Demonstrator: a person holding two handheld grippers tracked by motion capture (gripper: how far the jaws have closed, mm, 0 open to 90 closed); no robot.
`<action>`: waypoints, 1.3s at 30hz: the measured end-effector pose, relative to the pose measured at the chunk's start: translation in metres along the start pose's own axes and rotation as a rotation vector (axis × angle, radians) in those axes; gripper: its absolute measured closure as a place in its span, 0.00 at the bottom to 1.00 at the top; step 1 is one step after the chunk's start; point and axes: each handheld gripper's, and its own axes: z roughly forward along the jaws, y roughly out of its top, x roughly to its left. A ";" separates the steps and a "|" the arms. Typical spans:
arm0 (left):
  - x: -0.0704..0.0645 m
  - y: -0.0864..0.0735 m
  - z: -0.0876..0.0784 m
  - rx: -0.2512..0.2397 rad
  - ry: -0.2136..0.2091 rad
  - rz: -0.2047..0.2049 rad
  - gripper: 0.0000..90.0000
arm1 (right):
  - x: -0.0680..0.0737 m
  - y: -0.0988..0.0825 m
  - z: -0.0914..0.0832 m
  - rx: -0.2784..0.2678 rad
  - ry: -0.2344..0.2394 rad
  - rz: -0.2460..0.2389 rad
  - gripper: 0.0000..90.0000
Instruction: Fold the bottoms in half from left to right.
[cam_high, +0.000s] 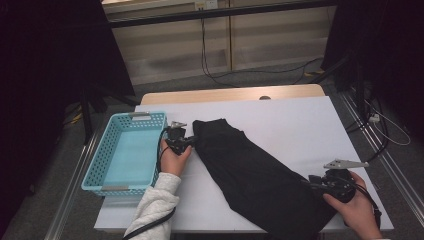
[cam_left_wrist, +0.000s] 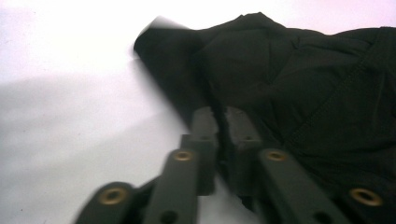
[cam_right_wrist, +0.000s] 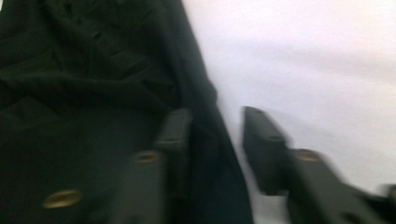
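Note:
A black garment (cam_high: 250, 170) lies stretched diagonally across the white table (cam_high: 300, 120), from the upper left toward the front right edge. My left gripper (cam_high: 192, 142) sits at its upper left end. In the left gripper view the jaws (cam_left_wrist: 222, 114) stand nearly together with a fold of the black cloth (cam_left_wrist: 303, 84) pinched between them. My right gripper (cam_high: 307, 184) is at the garment's lower right end. In the blurred right gripper view its jaws (cam_right_wrist: 217, 121) stand apart astride the cloth's edge (cam_right_wrist: 70, 70), one jaw over the fabric and one over the bare table.
A teal plastic basket (cam_high: 92, 165) stands empty at the table's left, just beside my left hand. Bare white tabletop stretches behind and to the right of the garment. Cables run over the floor past the table's far edge.

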 end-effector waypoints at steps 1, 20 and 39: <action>-0.001 0.000 0.000 -0.005 0.003 -0.001 0.83 | 0.001 -0.001 0.001 0.003 0.007 -0.009 0.85; -0.016 0.009 -0.010 -0.047 -0.092 0.032 0.42 | -0.026 0.003 -0.007 0.021 0.012 0.016 0.92; -0.033 0.016 -0.016 -0.064 -0.118 0.128 0.30 | -0.005 -0.028 -0.053 -0.036 -0.051 0.041 0.82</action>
